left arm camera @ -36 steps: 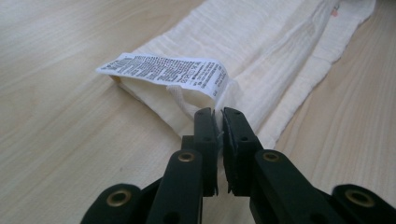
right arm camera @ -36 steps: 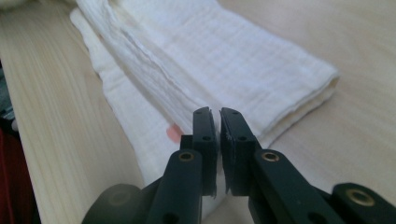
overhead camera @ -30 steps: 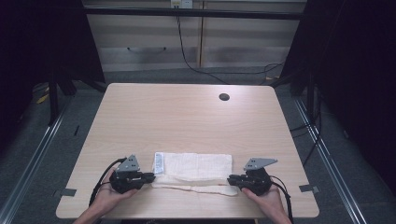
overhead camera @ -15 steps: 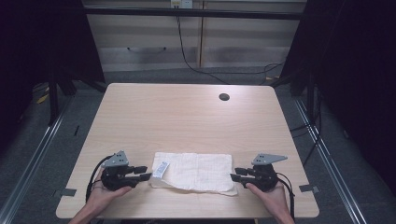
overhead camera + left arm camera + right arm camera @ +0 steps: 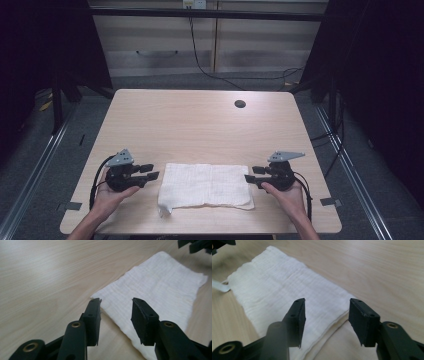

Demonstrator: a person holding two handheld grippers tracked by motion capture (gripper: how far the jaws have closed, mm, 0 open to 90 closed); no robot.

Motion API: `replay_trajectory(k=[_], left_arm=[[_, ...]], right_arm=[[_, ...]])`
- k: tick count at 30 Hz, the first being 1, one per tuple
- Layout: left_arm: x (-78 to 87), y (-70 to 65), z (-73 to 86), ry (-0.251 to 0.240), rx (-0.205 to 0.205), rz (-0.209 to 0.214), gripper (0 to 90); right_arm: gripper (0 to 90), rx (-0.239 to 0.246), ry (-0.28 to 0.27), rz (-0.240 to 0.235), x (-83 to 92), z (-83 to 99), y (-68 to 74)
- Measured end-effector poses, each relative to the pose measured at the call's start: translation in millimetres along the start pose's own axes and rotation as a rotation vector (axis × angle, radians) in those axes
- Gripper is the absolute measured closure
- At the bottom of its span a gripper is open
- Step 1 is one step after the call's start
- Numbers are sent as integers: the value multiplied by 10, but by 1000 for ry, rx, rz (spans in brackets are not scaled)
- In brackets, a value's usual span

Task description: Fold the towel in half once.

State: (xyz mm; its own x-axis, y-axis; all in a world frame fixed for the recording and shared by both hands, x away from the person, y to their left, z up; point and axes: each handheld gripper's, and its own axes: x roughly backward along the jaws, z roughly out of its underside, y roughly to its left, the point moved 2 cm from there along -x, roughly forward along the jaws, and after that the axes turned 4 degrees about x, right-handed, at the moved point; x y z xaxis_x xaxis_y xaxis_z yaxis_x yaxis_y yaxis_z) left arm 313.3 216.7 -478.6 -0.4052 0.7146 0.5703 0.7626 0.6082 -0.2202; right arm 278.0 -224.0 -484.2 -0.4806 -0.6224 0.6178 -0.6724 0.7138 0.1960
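A white folded cloth [image 5: 206, 186] lies flat on the wooden table [image 5: 200, 130], near its front edge. My left gripper [image 5: 150, 171] sits just off the cloth's left end, and my right gripper [image 5: 252, 174] just off its right end. Both have just been opening, and nothing is between the jaws of either. In the left gripper view the open gripper [image 5: 116, 302] points at the cloth's [image 5: 155, 287] near corner. The right gripper view has the open gripper [image 5: 327, 302] above the cloth's [image 5: 282, 290] edge, with a small label [image 5: 219, 286] at its far end.
A dark round hole [image 5: 240, 104] marks the table's far right part. Cabinets [image 5: 200, 45] and a hanging cable stand beyond the far edge. The person's hands and forearms come in over the front edge.
Both grippers let go of the cloth's ends, opened, and drew apart outward. The cloth has settled flat, and its near-left corner now sticks out towards the front edge.
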Motion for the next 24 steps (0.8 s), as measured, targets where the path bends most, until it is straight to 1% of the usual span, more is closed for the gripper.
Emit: replay_trajectory(k=[1, 2, 3, 4, 5, 6, 7, 8, 9, 10, 11, 12, 14, 17, 18, 19, 21, 22, 24], left_arm=[[-68, 17, -35, 23, -8, -1, 599], [-126, 24, -64, 38, -13, 10, 616], [-169, 33, -85, 48, -22, 9, 625], [-233, 45, -114, 64, -20, -4, 625], [-341, 53, -168, 70, -14, -1, 626], [-385, 55, -180, 77, -11, 2, 638], [-385, 55, -180, 77, -11, 2, 647], [-430, 55, -182, 84, -14, -7, 647], [-468, 56, -169, 91, -18, -7, 656], [-512, 63, -134, 94, -7, -5, 671], [-536, 75, -111, 111, -9, -5, 684], [-575, 78, -65, 135, -18, -22, 685], [-595, 73, -35, 151, -22, -21, 685], [-613, 58, -22, 161, -39, -25, 699], [-626, 54, -15, 159, -39, -22, 704], [-629, 53, -7, 159, -51, -27, 712], [-632, 42, 3, 150, -51, -20, 743], [-629, 39, 7, 150, -48, -25, 747], [-629, 24, 15, 143, -45, -34, 751]], right_arm=[[455, -5, -1, 10, -16, -34, -29], [457, -11, -4, 24, -36, -77, -59], [459, -10, 4, 25, -81, -138, -111], [475, -10, 11, 24, -110, -171, -137], [501, -4, 12, 22, -137, -201, -164], [519, -2, 13, 19, -166, -226, -188], [519, -2, 13, 19, -166, -226, -188], [544, -1, 17, 13, -194, -247, -207], [548, 7, 25, 18, -223, -261, -224], [555, 13, 30, 29, -258, -267, -245], [569, 4, 34, 25, -304, -265, -267], [571, 6, 36, 34, -331, -260, -279], [589, 19, 65, 33, -403, -236, -301], [596, 22, 82, 37, -429, -215, -308], [599, 24, 86, 39, -433, -210, -314], [604, 21, 91, 40, -436, -201, -322], [621, 23, 99, 30, -449, -175, -357], [656, 31, 102, 21, -465, -154, -365], [660, 37, 110, 19, -474, -146, -357]])
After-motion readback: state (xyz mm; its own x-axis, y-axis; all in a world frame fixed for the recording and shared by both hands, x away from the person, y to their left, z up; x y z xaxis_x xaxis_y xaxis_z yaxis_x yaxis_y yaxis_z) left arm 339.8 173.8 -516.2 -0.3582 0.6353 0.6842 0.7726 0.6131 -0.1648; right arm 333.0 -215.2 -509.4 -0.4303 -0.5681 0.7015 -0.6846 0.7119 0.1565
